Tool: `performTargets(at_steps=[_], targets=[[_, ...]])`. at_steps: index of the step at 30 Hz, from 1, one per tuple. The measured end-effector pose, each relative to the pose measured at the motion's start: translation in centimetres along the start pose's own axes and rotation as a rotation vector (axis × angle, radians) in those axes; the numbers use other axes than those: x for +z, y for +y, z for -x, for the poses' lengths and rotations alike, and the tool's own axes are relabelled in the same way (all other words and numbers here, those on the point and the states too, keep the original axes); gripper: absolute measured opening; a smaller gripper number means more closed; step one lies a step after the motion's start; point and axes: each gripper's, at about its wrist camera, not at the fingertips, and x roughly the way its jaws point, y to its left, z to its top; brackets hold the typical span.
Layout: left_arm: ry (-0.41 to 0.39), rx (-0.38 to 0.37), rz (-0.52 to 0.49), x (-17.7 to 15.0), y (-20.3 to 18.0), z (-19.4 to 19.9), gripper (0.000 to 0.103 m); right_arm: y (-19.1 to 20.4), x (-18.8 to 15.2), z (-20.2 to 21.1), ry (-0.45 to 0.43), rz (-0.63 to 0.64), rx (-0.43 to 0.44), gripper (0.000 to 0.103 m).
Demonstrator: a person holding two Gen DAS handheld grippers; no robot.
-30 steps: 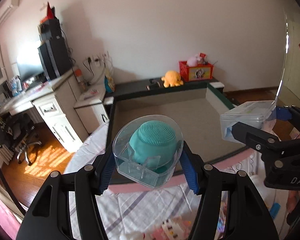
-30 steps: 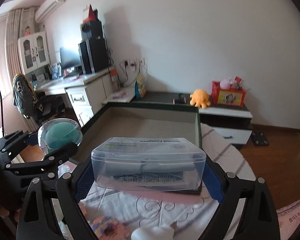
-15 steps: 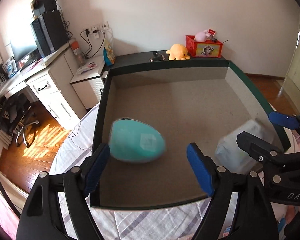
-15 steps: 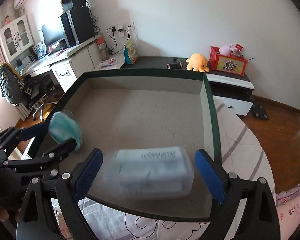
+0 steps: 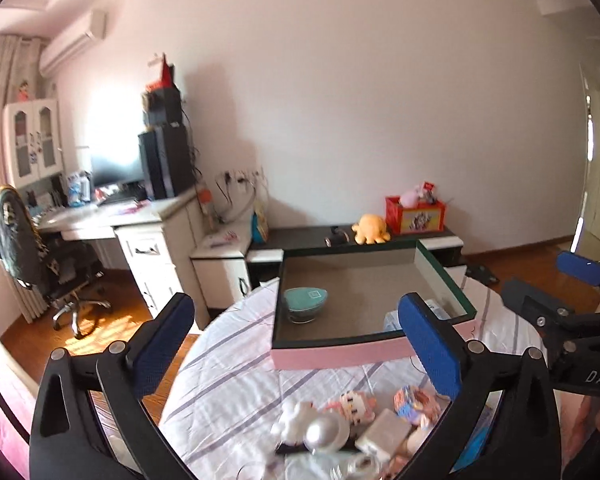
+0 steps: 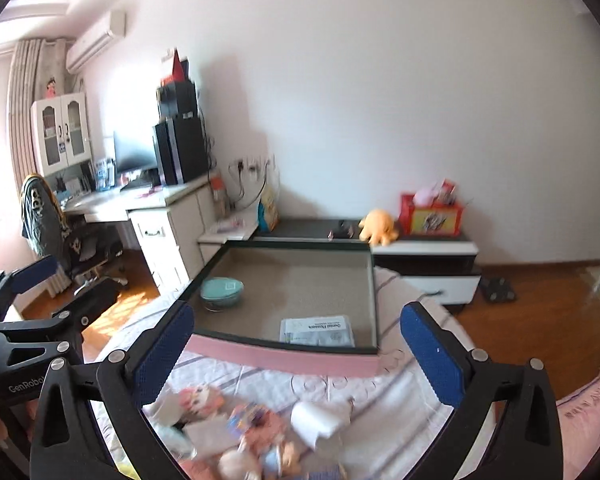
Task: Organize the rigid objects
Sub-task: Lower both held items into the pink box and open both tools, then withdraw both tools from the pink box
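Left wrist view: your left gripper (image 5: 296,334) and right gripper (image 6: 298,350) now gape empty, pulled back. A second ago each held cargo; the brush (image 5: 305,303) sits at the box's (image 5: 340,354) 9 o'clock, the case (image 6: 317,331) at 5. Fetch more clutter (image 5: 356,420).

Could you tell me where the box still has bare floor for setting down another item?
The box floor is bare across its far half and between the teal case at left and the clear case at the near right corner. The bedspread heap of small toys in front is crowded.
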Motion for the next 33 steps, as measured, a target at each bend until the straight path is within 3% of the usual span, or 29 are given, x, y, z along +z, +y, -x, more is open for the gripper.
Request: performTargets(at_steps=[7,16,22,33], targets=[[-0.081,-0.020,0.057,-2.3,0.9,9.6,0.103,2.3,-2.0,9.2,-0.109,0.036,-0.054,0.103],[-0.178,-0.008,0.037,-2.8,0.7,17.0,0.103,3.1,-3.2,16.6,-0.185,0.033,-0.087,0.103],[-0.213,-0.007,0.046,-2.4,0.4,19.0,0.103,3.5,-3.3,19.0,-0.221,0.038,-0.100,0.103],[-0.207,-0.007,0.045,-2.6,0.2,19.5,0.103,3.9,-3.7,18.8,-0.218,0.040,-0.105,0.103]])
